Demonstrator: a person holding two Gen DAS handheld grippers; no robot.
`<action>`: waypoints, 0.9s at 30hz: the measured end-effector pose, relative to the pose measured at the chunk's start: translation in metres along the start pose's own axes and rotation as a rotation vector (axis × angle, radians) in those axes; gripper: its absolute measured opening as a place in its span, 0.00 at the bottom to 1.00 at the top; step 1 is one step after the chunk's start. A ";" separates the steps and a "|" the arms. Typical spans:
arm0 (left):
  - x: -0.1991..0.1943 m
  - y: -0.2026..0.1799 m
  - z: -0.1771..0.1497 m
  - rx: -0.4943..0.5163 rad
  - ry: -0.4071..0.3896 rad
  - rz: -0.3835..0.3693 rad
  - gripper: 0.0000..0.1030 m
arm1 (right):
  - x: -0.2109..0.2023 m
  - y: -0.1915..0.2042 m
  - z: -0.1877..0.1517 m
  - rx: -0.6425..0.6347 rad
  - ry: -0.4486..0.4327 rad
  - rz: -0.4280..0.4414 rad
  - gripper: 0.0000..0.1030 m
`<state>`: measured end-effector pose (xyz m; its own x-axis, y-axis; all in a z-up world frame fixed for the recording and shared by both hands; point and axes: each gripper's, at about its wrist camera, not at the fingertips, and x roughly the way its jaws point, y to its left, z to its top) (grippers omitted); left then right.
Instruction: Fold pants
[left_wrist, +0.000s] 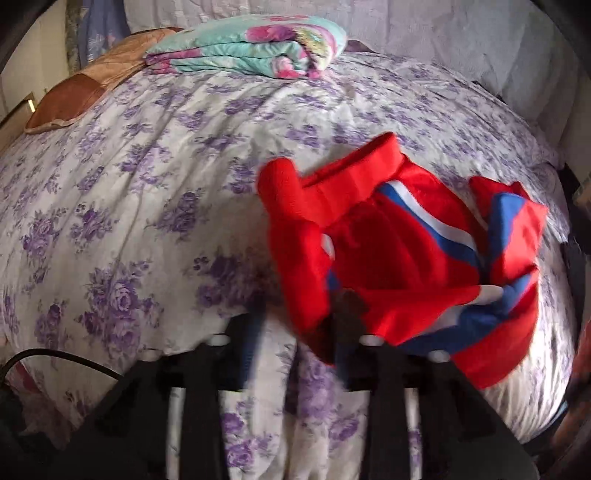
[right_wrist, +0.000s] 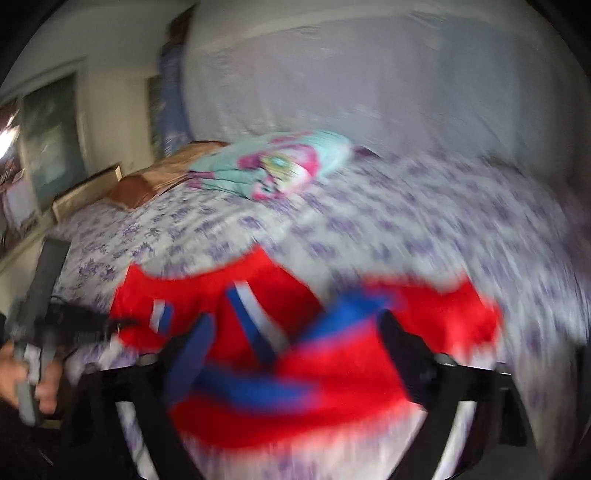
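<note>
Red pants (left_wrist: 399, 251) with blue and white side stripes lie crumpled on the bed, right of centre in the left wrist view. My left gripper (left_wrist: 299, 321) is open just in front of their left edge; its right finger (left_wrist: 347, 314) touches the cloth, blurred. In the right wrist view, heavily blurred, the pants (right_wrist: 295, 387) lie between my right gripper's open fingers (right_wrist: 192, 354), and the gripper (right_wrist: 295, 343) is right over them. My left gripper (right_wrist: 40, 328), held in a hand, shows at the left edge there.
The bed (left_wrist: 147, 177) has a white sheet with purple flowers. A folded teal and pink floral blanket (left_wrist: 251, 48) and a brown pillow (left_wrist: 74, 96) lie at its far side. A wall and window stand to the left (right_wrist: 51, 140).
</note>
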<state>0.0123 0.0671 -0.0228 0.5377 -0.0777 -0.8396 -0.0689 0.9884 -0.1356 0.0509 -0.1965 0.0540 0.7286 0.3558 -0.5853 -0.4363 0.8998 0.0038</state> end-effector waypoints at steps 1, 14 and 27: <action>0.001 0.003 0.003 -0.017 -0.002 -0.002 0.64 | 0.031 0.008 0.017 -0.052 0.046 0.013 0.97; -0.015 0.019 0.018 -0.039 -0.129 -0.192 0.07 | 0.156 0.060 0.070 -0.213 0.250 0.245 0.08; -0.067 0.131 -0.011 -0.307 -0.219 0.205 0.79 | 0.156 0.168 0.111 -0.420 -0.015 -0.044 0.95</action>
<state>-0.0422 0.2008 0.0095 0.6501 0.1783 -0.7387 -0.4219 0.8932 -0.1558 0.1493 0.0382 0.0534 0.7576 0.3255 -0.5657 -0.5796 0.7341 -0.3538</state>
